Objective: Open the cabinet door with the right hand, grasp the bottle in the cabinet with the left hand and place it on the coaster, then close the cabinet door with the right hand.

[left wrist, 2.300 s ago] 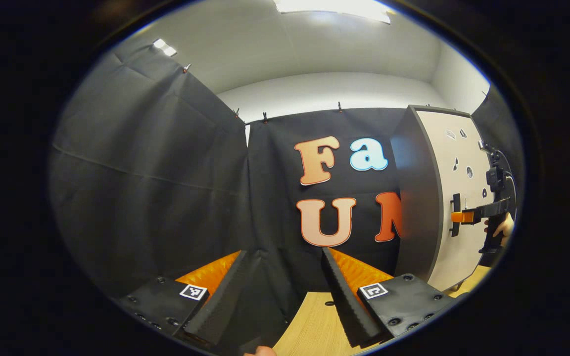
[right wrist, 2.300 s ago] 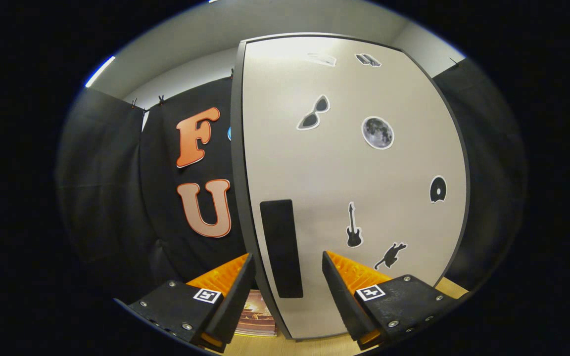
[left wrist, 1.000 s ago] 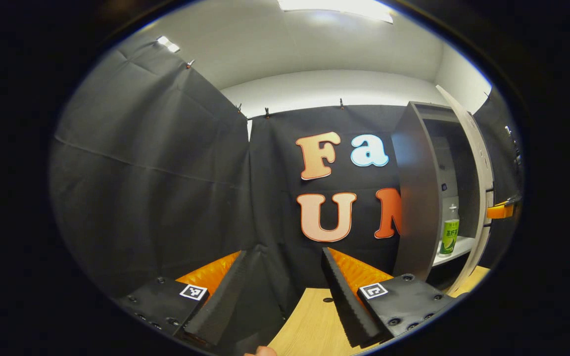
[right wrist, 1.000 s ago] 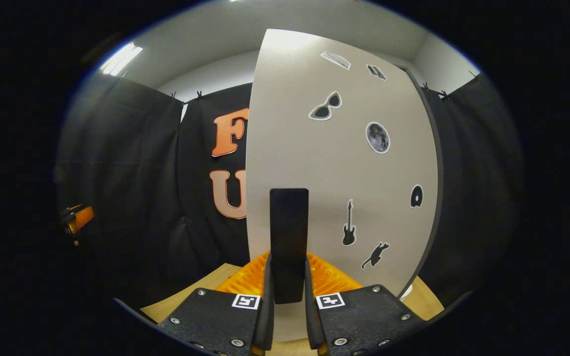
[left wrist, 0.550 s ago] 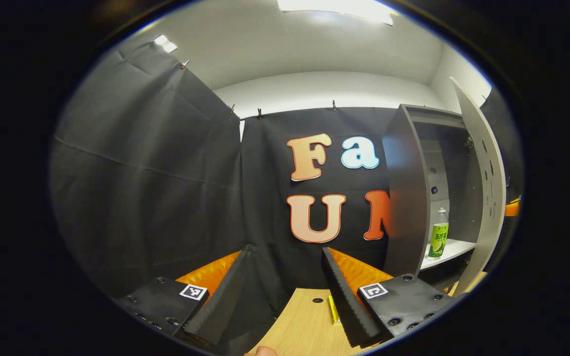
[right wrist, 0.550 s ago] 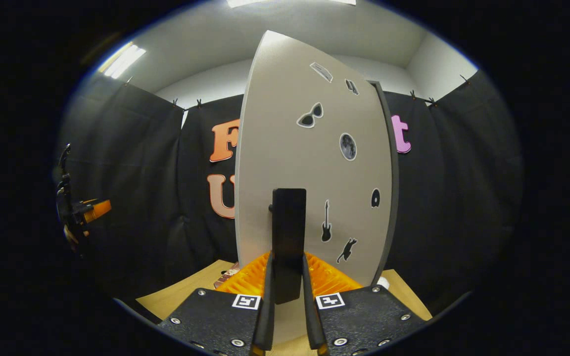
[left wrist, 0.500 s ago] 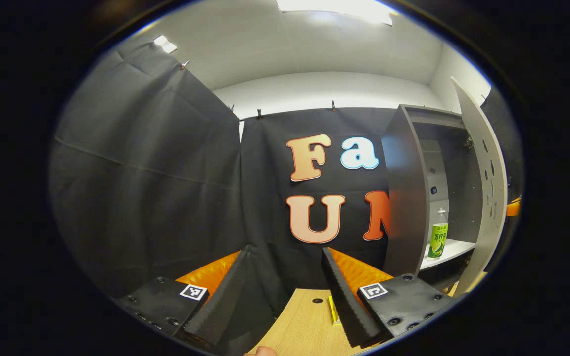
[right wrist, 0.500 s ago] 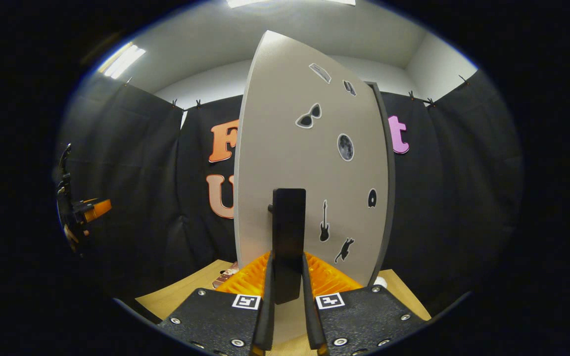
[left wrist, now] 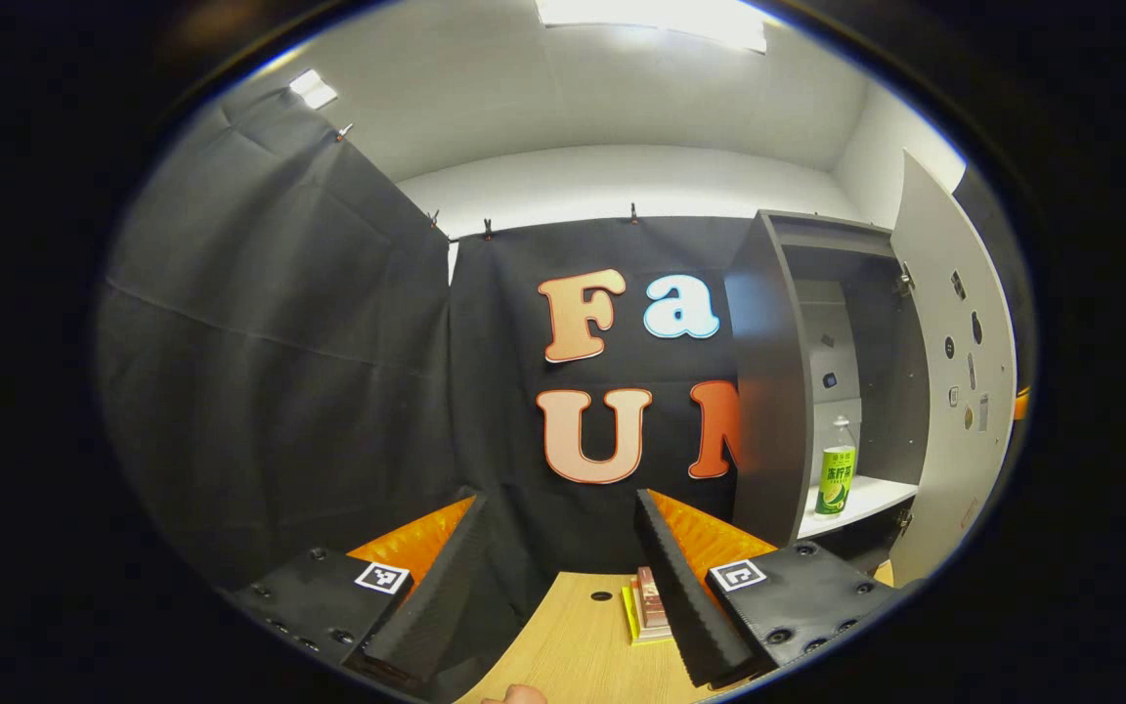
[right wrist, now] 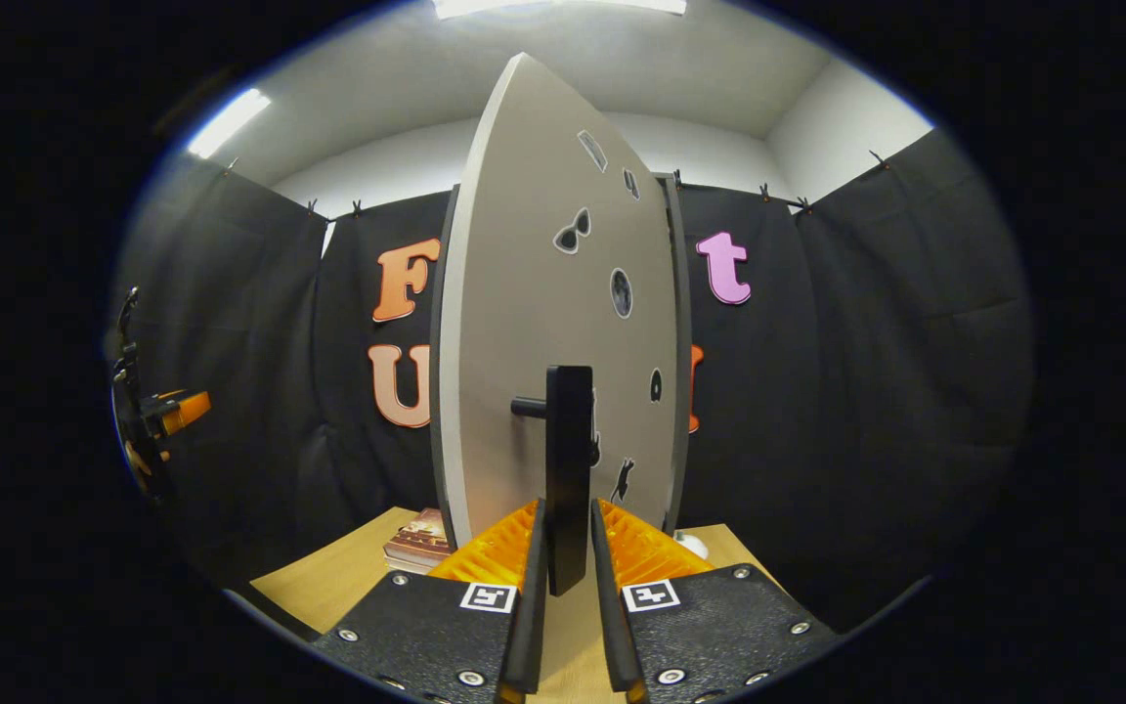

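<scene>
The cabinet is dark grey outside and in, with a white shelf. Its door is pale beige-grey, dotted with little black-and-white stickers (sunglasses, a moon, a cat), and the handle is plain black. The bottle has a bright green label with a clear top and what looks like a white cap, hard to tell from here. The table is light wood grain, and the books look reddish-brown.

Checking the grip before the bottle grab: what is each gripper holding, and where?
The right gripper clamps the door handle near its lower end. The left gripper is open, holding nothing.
</scene>
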